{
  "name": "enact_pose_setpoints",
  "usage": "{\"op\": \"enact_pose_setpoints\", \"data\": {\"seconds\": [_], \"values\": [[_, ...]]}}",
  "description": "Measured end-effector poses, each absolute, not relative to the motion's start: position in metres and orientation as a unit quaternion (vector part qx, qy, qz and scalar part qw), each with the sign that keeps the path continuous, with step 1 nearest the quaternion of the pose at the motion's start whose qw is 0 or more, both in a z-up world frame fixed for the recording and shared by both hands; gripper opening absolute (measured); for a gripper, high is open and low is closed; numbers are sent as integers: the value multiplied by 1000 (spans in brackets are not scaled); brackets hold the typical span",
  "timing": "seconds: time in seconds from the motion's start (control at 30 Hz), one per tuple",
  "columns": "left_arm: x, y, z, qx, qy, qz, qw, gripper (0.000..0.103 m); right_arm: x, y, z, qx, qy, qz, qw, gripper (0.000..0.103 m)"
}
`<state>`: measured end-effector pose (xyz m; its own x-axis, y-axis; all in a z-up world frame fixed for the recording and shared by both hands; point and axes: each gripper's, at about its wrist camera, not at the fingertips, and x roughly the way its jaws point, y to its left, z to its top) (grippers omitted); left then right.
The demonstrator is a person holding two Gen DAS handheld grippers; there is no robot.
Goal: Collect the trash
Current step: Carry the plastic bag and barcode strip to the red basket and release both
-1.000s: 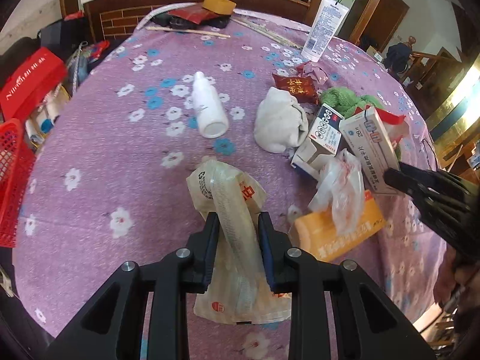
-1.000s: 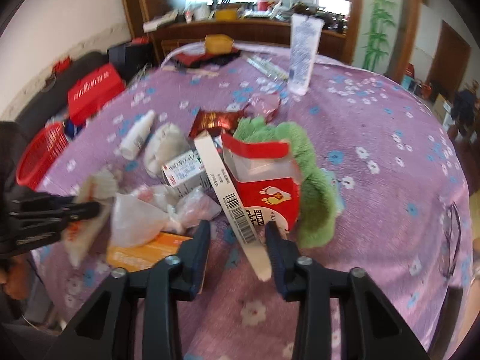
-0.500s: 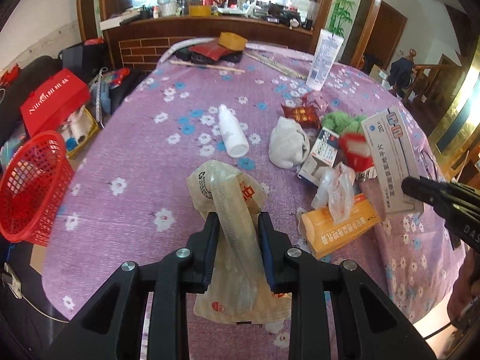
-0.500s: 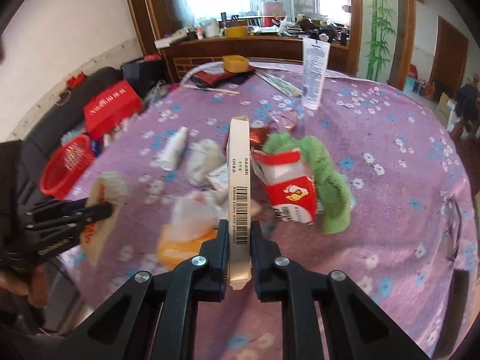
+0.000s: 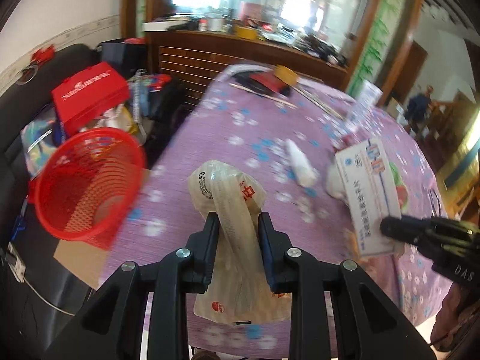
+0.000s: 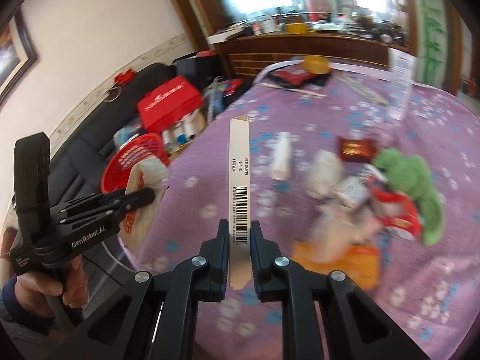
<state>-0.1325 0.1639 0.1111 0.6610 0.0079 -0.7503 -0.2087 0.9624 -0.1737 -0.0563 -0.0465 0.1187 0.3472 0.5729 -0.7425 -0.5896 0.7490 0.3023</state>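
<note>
Between the fingers of the left gripper (image 5: 236,225) sits a crumpled translucent plastic bag (image 5: 228,192) with red print; the fingers are closed on it, and the bag hangs clear of the desk (image 5: 246,126), which is covered by a purple floral cloth. From the right wrist view the same bag appears at the left, pinched at the tip of the left gripper, with a hand (image 6: 57,282) around the gripper's handle.

The right gripper (image 6: 239,234) is closed on a flat white carton (image 6: 239,180) with a barcode, gripped near its lower end and held edge-on and upright above the desk. From the left wrist view the carton's broad printed face shows at the right, clamped at its lower edge.

A red mesh basket (image 5: 87,180) stands off the desk's left edge, on a cardboard sheet, with a red box (image 5: 90,96) behind it.

Remaining items lie on the desk, blurred:
- a white bottle (image 6: 280,160) on its side;
- a white crumpled wad (image 6: 325,174) just beside it;
- a dark red packet (image 6: 357,150);
- a green cloth (image 6: 411,186);
- a red-and-white carton (image 6: 396,213) touching the cloth;
- an orange pack (image 6: 345,261) with a thin plastic film on top;
- a tall white tube (image 6: 400,87) upright near the far edge.
</note>
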Motion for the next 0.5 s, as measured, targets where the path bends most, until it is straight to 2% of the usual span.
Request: {"op": "enact_pose_setpoints", "data": {"seconds": [0.5], "values": [[-137,342,96,-164,401,143,890,26,-25,175,104,-36,481,441,757,15]]}}
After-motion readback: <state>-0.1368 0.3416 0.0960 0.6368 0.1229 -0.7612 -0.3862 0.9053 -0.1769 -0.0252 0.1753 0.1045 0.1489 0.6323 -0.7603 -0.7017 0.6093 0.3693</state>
